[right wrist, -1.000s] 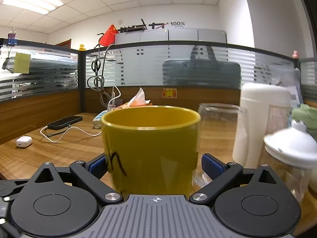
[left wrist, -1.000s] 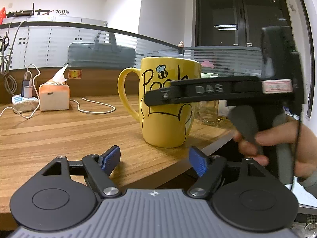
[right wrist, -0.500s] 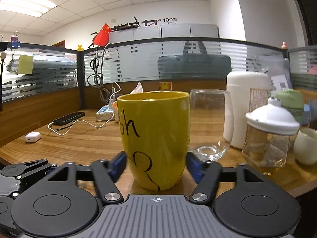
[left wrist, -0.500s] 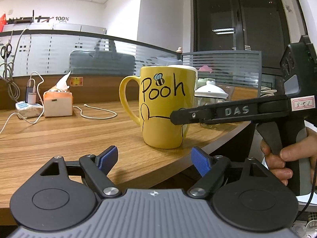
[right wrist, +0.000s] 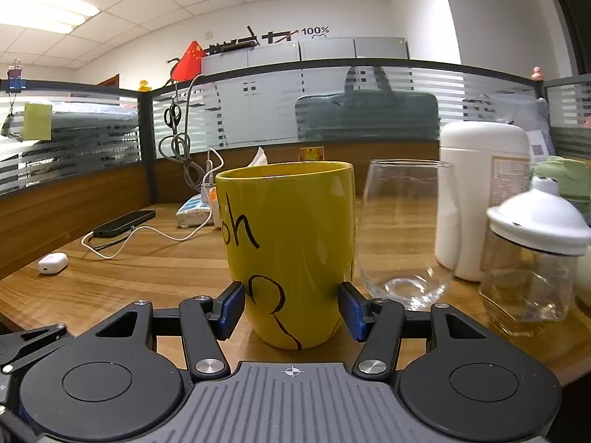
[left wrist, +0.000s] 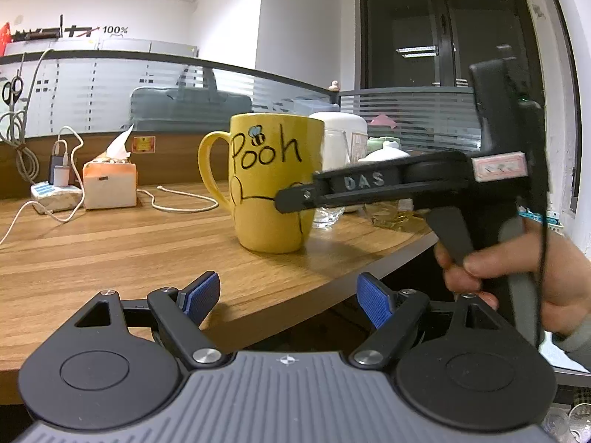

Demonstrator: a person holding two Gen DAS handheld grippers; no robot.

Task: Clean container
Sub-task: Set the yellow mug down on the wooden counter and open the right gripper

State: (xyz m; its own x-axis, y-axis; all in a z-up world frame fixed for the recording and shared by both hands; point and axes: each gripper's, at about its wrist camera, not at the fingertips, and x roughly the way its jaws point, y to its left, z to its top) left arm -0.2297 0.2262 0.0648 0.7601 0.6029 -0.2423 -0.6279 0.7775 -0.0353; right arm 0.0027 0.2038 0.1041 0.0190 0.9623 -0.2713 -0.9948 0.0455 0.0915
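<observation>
A yellow mug (left wrist: 271,184) with "Pooh" written on it stands upright on the wooden desk (left wrist: 110,254), handle to the left in the left wrist view. My right gripper (right wrist: 291,308) has its blue pads (right wrist: 232,308) pressed on both sides of the mug's (right wrist: 291,243) lower body; its finger shows from the side in the left wrist view (left wrist: 369,188). My left gripper (left wrist: 288,299) is open and empty, near the desk's front edge, short of the mug.
Right of the mug stand a clear glass (right wrist: 402,229), a white canister (right wrist: 480,195) and a glass jar with a white lid (right wrist: 532,258). A tissue box (left wrist: 109,181), power strip, cables, a phone (right wrist: 123,223) and an earbud case (right wrist: 53,263) lie further left.
My right gripper has closed in from a wide stance until its pads meet the mug's sides. The mug stays on the desk. My left gripper has held back, open.
</observation>
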